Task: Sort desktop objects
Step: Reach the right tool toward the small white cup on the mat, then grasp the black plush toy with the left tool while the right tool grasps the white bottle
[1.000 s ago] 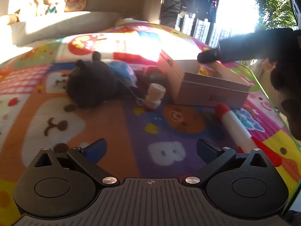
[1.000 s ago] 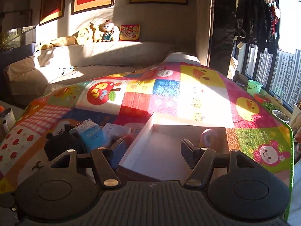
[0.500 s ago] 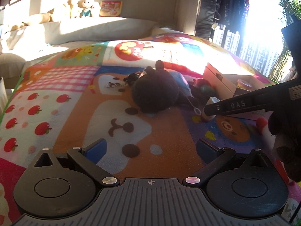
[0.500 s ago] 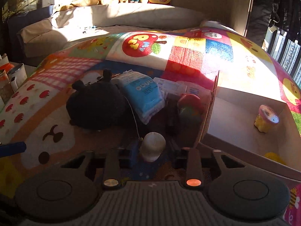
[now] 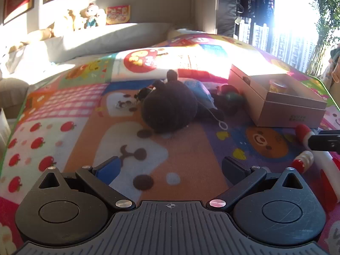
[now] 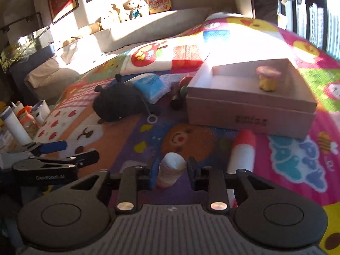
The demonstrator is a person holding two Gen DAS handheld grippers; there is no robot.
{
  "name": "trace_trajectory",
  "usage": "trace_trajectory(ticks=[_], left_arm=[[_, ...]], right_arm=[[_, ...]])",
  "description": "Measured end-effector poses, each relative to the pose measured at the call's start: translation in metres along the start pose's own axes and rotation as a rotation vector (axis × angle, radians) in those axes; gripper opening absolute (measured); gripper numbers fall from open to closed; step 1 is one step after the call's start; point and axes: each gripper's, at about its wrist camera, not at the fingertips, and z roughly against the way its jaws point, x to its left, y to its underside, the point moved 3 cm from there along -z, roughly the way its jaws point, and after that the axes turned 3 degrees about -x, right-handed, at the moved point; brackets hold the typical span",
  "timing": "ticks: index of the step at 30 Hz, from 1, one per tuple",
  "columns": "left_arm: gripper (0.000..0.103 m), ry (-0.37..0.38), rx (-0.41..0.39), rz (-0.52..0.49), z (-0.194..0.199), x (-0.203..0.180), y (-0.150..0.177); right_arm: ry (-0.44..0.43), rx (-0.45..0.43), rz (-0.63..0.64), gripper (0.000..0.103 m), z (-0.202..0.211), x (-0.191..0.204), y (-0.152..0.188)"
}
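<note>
Small white bottle w/ red base: in the left wrist view it sits low at the right edge of the play mat, tilted and partly cut off. Right above it are the right tongs; only one dark finger shows, the rest is out of frame. Beside it is a white tube toy w/ red cap, lower half hidden. Left tongs stand wide apart over the mat w/ nothing between them. Mid-mat is a black plush, covering most of a blue pack. A red-green item behind it is in shadow and hard to make out. The cardboard box sits right of them w/ a yellow toy inside. Sun glare washes out the far mat.

Right wrist view: the bottle leans between the fingers of the right tongs, which have just been opening. The blue pad looks to be against it, and the other side may have a thin gap. Can't tell if it's clamped or loose. Its base is hidden behind the tongs' body. The tube toy lies just right of it, blurred, pointing at the box. The yellow toy stands in the box's far half. Plush and blue pack are left of the box. Left tongs show at the left edge, apart. Bottles off the mat's left edge are too dim to ID.
</note>
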Motion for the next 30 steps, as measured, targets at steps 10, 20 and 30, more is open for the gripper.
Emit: trace_trajectory(ticks=[10,20,30], left_arm=[[0.103,0.005,-0.140,-0.184,-0.023,-0.032,-0.059],[0.091,-0.101,0.001,-0.204,-0.089,-0.015,-0.047],[0.079,0.082,-0.018,-0.256,-0.010,-0.043,-0.027]], right_arm=[[0.210,-0.173,-0.139,0.092,0.029,-0.073,0.005],[0.173,-0.123,-0.295,0.102,0.012,-0.107,0.034],[0.141,-0.092,-0.389,0.103,0.007,-0.118,0.038]])
